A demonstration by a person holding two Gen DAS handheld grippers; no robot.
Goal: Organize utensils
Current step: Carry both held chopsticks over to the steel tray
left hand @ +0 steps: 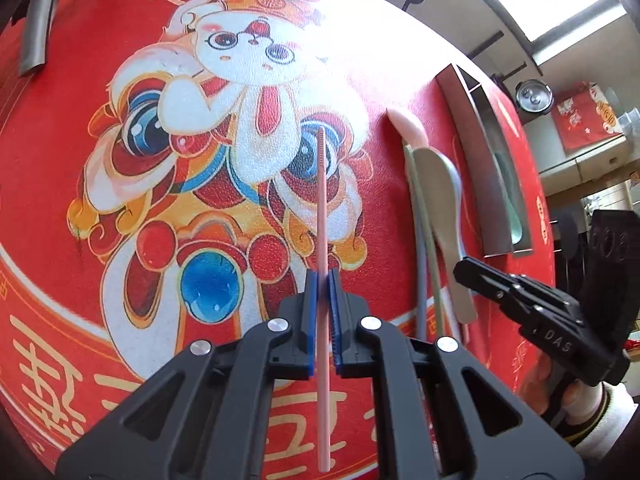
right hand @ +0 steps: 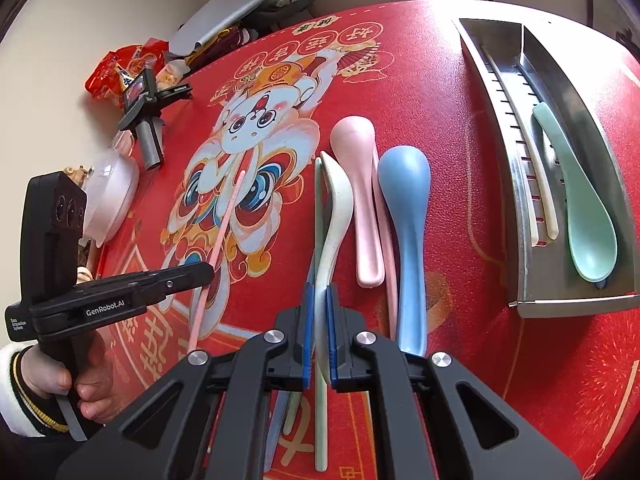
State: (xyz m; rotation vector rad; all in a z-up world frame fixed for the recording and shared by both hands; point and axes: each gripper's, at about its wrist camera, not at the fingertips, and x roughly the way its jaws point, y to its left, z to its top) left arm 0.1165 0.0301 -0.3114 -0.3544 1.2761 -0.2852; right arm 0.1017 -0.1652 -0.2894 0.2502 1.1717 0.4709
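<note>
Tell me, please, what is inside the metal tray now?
Inside the metal tray one compartment holds a green spoon, the other a cream chopstick. The tray wall hides part of the floor, so anything lying there cannot be seen.

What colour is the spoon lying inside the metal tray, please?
Mint green spoon, clearest in the right wrist view.

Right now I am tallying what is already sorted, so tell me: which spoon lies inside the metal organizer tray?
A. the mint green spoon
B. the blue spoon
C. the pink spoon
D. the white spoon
A: the mint green spoon lies in a compartment of the metal tray, while the pink spoon and blue spoon lie on the red mat and the white spoon is in the right gripper.
</note>
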